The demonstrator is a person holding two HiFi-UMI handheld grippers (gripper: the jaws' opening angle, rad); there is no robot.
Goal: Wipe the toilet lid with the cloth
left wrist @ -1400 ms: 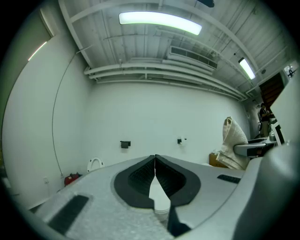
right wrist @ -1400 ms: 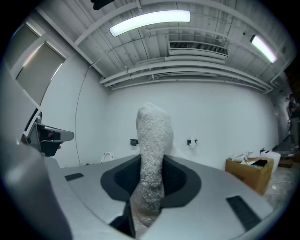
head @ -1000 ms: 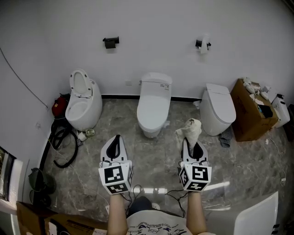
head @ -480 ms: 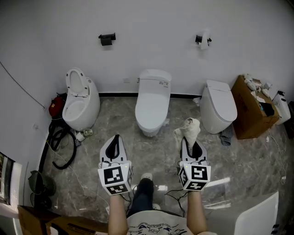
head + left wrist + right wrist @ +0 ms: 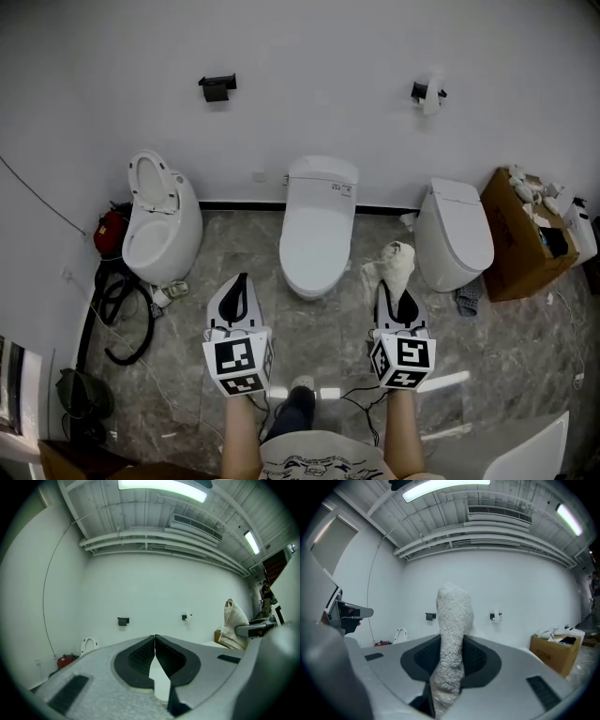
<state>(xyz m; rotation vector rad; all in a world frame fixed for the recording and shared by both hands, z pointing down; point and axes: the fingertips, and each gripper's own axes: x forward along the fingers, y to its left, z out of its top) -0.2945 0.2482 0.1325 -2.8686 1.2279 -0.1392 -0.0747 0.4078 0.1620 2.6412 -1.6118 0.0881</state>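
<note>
While both claws sit almost where they were a second ago in the head view, the room beyond them has shifted. The three toilets have slid lower and grown slightly larger, and a dark shoe that was out of sight a second ago shows between the forearms.

The white wall fills the top of the view and the grey marbled floor runs under everything. Ahead of the claws, on the line between them, stands the middle toilet with its toilet lid down. Ahead and to the left of the left claw is the left toilet, its seat raised. Ahead and to the right of the right claw is the right toilet, its lid shut. Farther right stands an open cardboard box.

A black hose coils on the floor to the left of the left claw, with a red item beyond it by the wall. A grey rag lies at the right toilet's foot. High on the wall hang a black holder and a paper roll.

The left claw's jaws are pressed together and empty. The right claw's jaws are clamped on the pale cloth, which stands up out of them and flops over at the top. It is held in the air to the right of the toilet lid, apart from it.
</note>
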